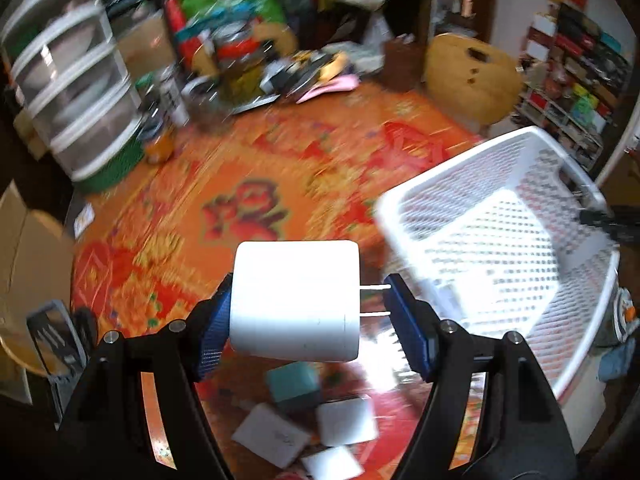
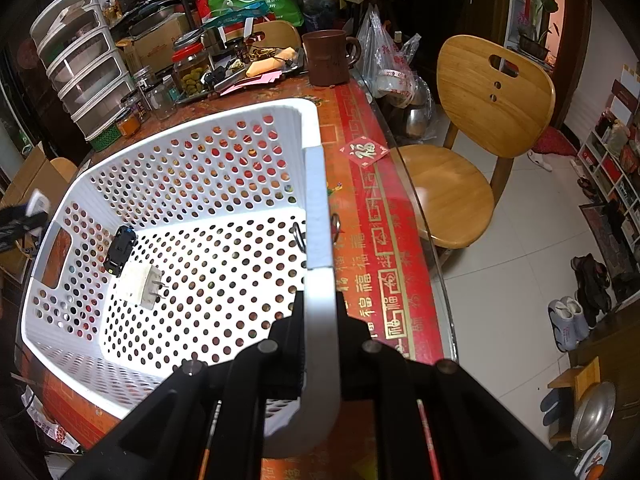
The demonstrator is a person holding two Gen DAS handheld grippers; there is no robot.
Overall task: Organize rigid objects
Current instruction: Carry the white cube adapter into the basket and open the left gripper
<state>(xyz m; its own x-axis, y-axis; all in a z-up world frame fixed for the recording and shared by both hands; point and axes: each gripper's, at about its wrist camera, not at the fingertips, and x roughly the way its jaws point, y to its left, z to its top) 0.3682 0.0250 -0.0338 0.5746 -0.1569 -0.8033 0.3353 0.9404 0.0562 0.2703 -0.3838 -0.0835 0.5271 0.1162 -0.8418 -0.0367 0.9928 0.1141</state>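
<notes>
My left gripper (image 1: 307, 305) is shut on a white plug adapter (image 1: 296, 300), its two prongs pointing right, held above the orange patterned table. The white perforated basket (image 1: 496, 240) lies to its right. Below the gripper lie a teal box (image 1: 292, 384) and several white adapters (image 1: 346, 420). My right gripper (image 2: 320, 320) is shut on the basket's right rim (image 2: 318, 216). Inside the basket (image 2: 192, 216) lie a white plug adapter (image 2: 140, 286) and a small black toy car (image 2: 120, 250).
Stacked clear drawers (image 2: 80, 64), jars (image 2: 190, 68), a brown mug (image 2: 326, 58) and clutter stand at the table's far side. A wooden chair (image 2: 472, 136) stands right of the table's glass edge. Shelves (image 1: 572, 80) line the far wall.
</notes>
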